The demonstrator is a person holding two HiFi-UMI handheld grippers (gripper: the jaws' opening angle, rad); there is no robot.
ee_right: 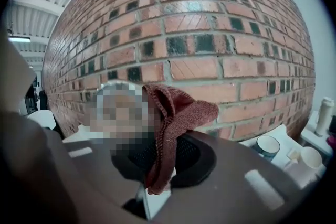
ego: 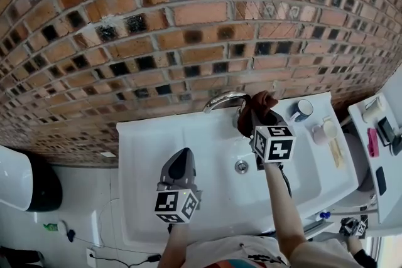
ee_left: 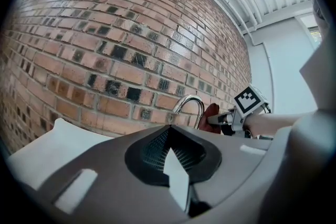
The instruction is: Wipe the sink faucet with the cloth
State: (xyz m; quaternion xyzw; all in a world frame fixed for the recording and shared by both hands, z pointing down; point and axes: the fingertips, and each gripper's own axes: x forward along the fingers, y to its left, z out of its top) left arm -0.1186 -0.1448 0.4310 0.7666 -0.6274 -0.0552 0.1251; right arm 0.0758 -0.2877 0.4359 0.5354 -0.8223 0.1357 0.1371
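Evidently we were in the wiping step itself. Our right gripper (ego: 252, 119) was clamped on the cloth (ego: 259, 103), and it held the cloth up against the faucet (ego: 221, 99) at the back of the sink (ego: 144, 141). We could not tell exactly which part of the faucet the fabric touched. Our left gripper (ego: 182, 159) hung over the basin, well apart from the faucet, with its jaws together and nothing between them. The cloth was a rust-brown knit, soft and nubbly, and it bunched into a loose fold that spilled out past the jaws. The faucet was a slim tube of polished metal bent into a smooth arch. The sink was glossy white and rectangular, with a round metal drain (ego: 241, 166). Behind it rose a rough brick wall (ego: 188, 22). We judged that the next move called for sliding the cloth along the arch toward the spout, with the fold kept pressed around the curve. Slick metal gives little grip, and a cup (ego: 302, 110) stood near on the sink's ledge.
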